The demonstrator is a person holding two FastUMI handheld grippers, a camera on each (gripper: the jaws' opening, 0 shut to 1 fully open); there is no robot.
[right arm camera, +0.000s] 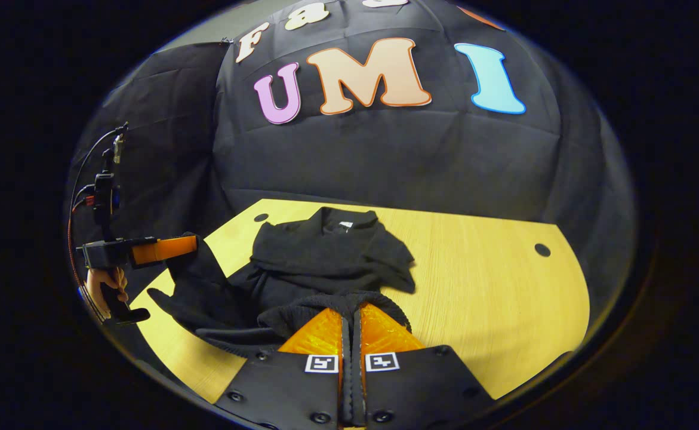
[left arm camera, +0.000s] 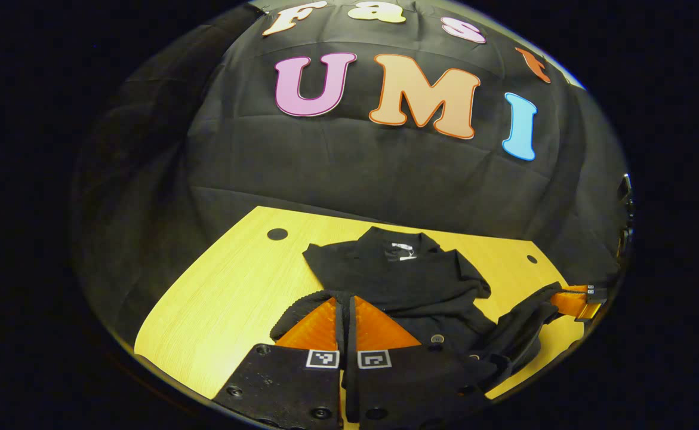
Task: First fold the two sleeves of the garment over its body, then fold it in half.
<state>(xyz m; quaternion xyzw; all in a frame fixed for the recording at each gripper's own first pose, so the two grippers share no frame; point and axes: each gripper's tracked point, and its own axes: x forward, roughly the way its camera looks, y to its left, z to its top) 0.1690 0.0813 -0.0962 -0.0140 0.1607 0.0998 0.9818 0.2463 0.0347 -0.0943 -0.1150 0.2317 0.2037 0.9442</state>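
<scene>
Tongs (left arm camera: 346,304) clamped on garment (left arm camera: 397,269) hem

We are viewing a black collared garment (left arm camera: 397,275) lying on the yellow wooden table (right arm camera: 492,286), collar toward the wall, both sleeves (right arm camera: 385,257) folded over its body, and its ribbed hem (right arm camera: 337,301) lifting off the tabletop at both near corners.

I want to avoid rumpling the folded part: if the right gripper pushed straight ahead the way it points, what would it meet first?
The right gripper, its fingers closed on the hem of the black garment, would likely run into the garment's folded sleeves and body just ahead, with the wooden table beneath. Depth is uncertain.
</scene>
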